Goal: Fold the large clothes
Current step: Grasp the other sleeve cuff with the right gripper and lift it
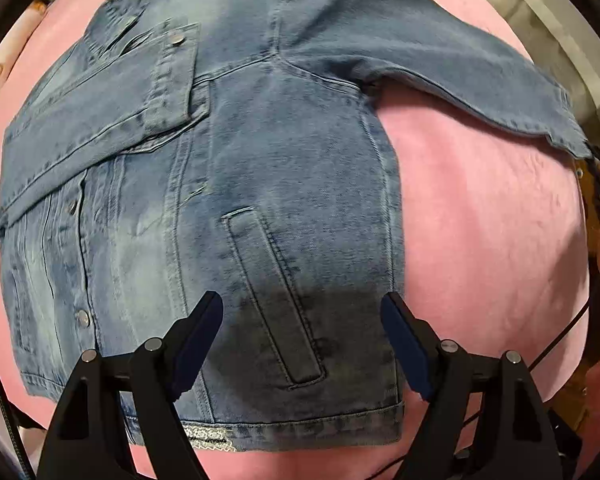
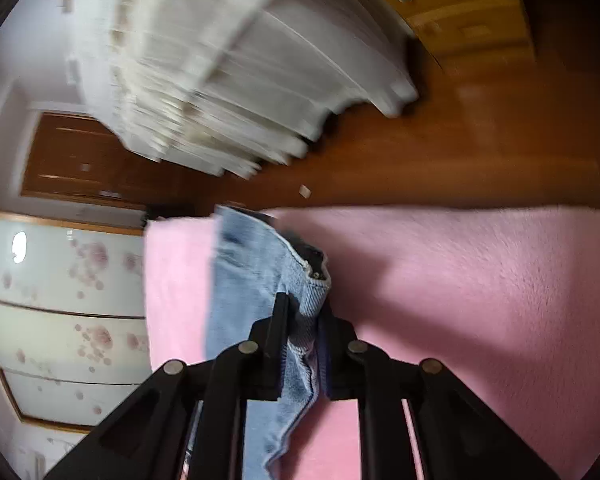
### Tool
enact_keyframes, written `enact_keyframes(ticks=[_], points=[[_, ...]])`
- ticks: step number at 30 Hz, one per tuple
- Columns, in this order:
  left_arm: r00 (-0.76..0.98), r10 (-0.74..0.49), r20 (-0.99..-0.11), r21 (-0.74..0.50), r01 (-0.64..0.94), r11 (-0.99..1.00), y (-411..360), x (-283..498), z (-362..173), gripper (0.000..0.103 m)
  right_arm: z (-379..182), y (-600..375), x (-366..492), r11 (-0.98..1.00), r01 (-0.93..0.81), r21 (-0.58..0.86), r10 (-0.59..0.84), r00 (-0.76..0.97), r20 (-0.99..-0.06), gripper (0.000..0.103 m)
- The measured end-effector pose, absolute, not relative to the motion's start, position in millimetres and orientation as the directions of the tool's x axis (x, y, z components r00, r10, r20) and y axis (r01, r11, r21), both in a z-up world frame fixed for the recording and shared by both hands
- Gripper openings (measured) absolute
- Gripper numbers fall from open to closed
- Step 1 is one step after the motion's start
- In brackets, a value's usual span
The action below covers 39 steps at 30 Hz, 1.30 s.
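a denim jacket (image 1: 228,184) lies flat on a pink blanket (image 1: 480,220), filling the middle and left of the left wrist view, one sleeve folded across its upper left. the left gripper (image 1: 302,312) hangs over its hem, jaws apart. the right gripper (image 2: 304,316) is clamped on a sleeve cuff (image 2: 260,276) at frame centre.

— What can't we make out from the right wrist?

— The white furniture (image 2: 236,80) far off is smeared by blur, so we can't name it. The jacket (image 2: 252,280) strip runs between the right gripper (image 2: 302,320) fingers, and its near end is cut by the bottom edge.

— And from the left wrist?

— The left gripper (image 1: 302,316) arms hide part of the jacket's (image 1: 228,160) near hem. At far right, the sleeve (image 1: 460,68) end meets dark clutter we can't identify.
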State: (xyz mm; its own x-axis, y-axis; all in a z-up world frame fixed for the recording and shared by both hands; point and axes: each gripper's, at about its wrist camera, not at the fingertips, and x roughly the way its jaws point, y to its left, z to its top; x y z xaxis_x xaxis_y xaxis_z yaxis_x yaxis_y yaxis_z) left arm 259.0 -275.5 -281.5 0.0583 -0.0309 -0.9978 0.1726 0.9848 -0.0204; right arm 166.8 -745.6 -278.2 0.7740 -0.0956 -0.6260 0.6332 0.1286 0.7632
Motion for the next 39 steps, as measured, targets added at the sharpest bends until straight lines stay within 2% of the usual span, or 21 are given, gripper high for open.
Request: enact_keyframes(ticks=[5,8,12,18,22,26,30,34,37,39], points=[[0.092,-0.035,-0.995,-0.022,0.130,0.991,-252,263,-269,0.080,-204,-721,174,0.333,0.609,0.720,-0.201,0.792,-0.577,0.011],[0.119,-0.058,-0.991,-0.046,0.101,0.994,-230,264,-258,0.080,-154,-697,189,0.481,0.595,0.644,-0.250,0.797,-0.550,0.011],[0.165,-0.075,-0.983,-0.063,0.075,0.995,-199,258,-241,0.080,-90,-649,204,0.634,0.522,0.571,-0.290,0.844,-0.450,0.011],[0.208,-0.083,-0.975,-0.078,0.030,0.996,-155,254,-227,0.080,-20,-557,222,0.814,0.368,0.449,-0.253,0.921,-0.296,0.011],[0.216,-0.102,-0.971,-0.112,-0.033,0.993,-106,250,-218,0.080,4,-485,235,0.871,0.248,0.424,-0.147,0.956,-0.255,0.011],[0.226,-0.097,-0.969,-0.118,-0.083,0.989,-52,248,-210,0.080,8,-406,248,0.908,0.136,0.397,-0.041,0.970,-0.238,0.011],[0.242,-0.064,-0.968,-0.091,-0.106,0.990,4,249,-206,0.080,-6,-327,264,0.919,0.075,0.386,0.037,0.961,-0.275,0.011],[0.230,-0.055,-0.972,-0.089,-0.142,0.986,63,254,-208,0.080,-52,-254,285,0.918,0.075,0.390,0.081,0.925,-0.370,0.011],[0.224,-0.046,-0.974,-0.085,-0.164,0.983,99,260,-213,0.080,-108,-195,296,0.932,0.073,0.355,0.100,0.890,-0.445,0.011],[0.217,-0.044,-0.975,-0.083,-0.176,0.981,117,265,-217,0.080,-153,-162,307,0.940,0.063,0.336,0.136,0.832,-0.538,0.011]])
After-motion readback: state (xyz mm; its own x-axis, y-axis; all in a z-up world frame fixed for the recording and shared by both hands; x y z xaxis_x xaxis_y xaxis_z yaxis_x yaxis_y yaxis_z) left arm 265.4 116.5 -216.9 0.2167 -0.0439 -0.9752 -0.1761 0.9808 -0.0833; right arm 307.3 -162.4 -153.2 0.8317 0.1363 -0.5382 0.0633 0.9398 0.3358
